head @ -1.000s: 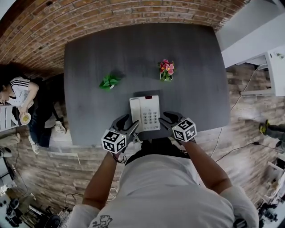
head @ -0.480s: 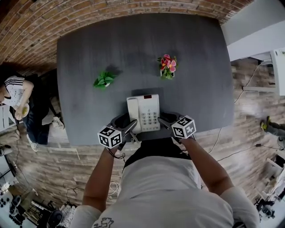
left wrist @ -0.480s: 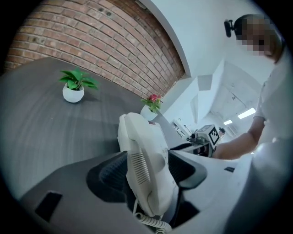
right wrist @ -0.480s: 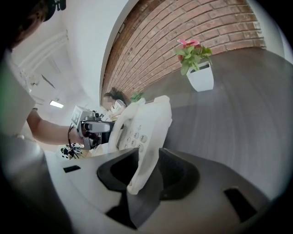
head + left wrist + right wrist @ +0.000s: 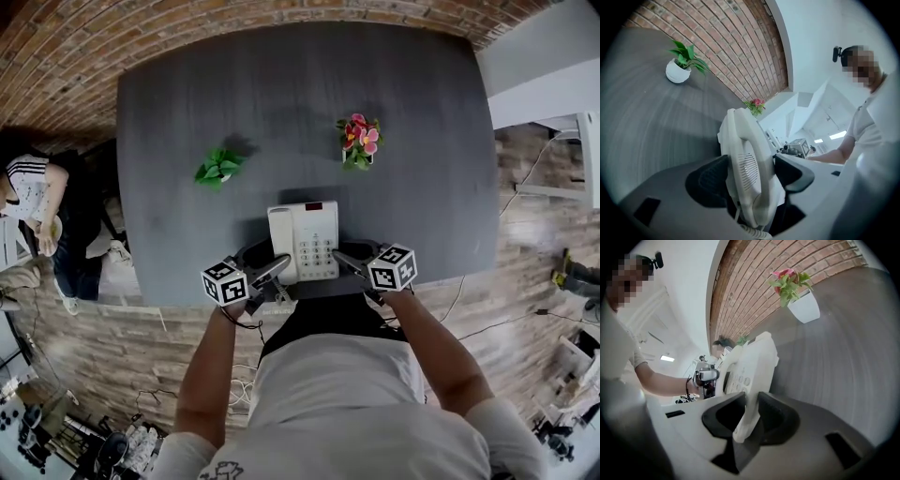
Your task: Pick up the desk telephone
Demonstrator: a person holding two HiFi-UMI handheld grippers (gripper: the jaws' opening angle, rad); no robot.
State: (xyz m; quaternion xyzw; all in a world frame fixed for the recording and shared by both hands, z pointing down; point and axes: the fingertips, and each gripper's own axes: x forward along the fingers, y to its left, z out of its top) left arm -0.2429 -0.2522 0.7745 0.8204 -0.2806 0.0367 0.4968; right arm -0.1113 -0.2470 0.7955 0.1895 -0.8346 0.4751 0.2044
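A white desk telephone (image 5: pixel 303 241) lies near the front edge of the dark grey table (image 5: pixel 187 112), handset on its left side. My left gripper (image 5: pixel 265 266) is at that side; its jaws are opening and straddle the handset (image 5: pixel 746 174), one pad on each side of it. My right gripper (image 5: pixel 349 259) is at the phone's right side. Its jaws are closing on the thin right edge of the telephone (image 5: pixel 751 363), with both pads (image 5: pixel 774 414) against it. The phone rests flat on the table.
A small green plant (image 5: pixel 217 170) in a white pot stands at the back left and a pot of pink flowers (image 5: pixel 359 140) at the back right. A person (image 5: pixel 33 202) sits left of the table. The table's front edge runs just under both grippers.
Both grippers have sunk to table level at the phone's two sides. The left jaws have spread around the handset; the right jaws have narrowed onto the phone's right edge.
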